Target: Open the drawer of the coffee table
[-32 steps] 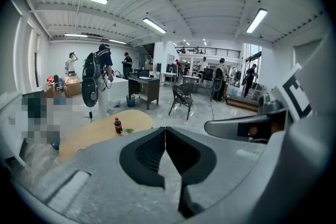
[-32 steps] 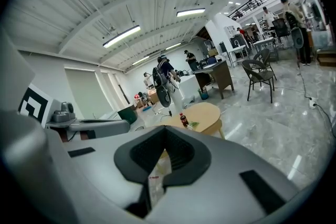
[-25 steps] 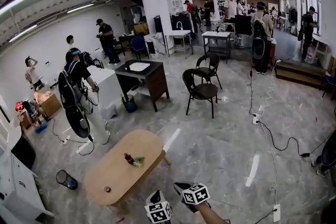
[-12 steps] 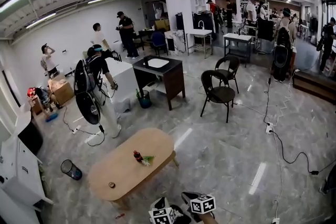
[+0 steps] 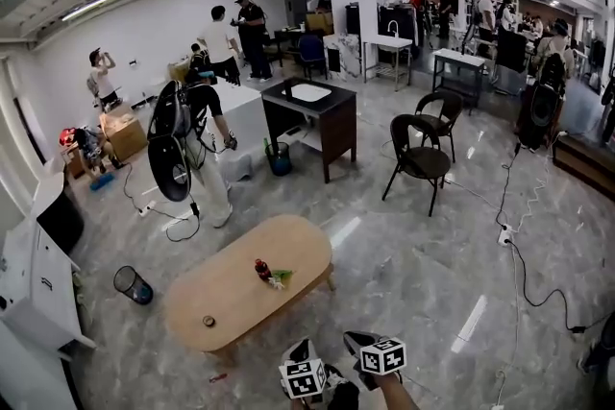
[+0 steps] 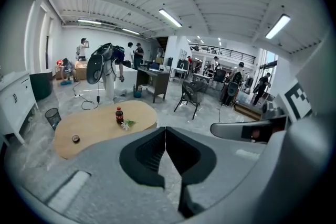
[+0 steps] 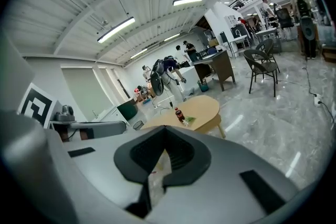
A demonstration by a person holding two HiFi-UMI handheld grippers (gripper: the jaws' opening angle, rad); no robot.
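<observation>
left hand-held gripper (image 6: 165,129), right hand-held gripper (image 7: 165,131): closed | coffee table (image 5: 245,283) edge near, floor (image 5: 338,312) between

Left tongs (image 6: 166,129), tips together and empty, oval coffee table (image 6: 94,127) with dark bottle (image 6: 119,115) well beyond

Wooden coffee table (image 5: 226,301) with bottle (image 5: 261,270)

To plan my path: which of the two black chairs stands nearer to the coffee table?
The front chair, lower in the head view; the rear chair stands behind it, farther from the coffee table.
</observation>
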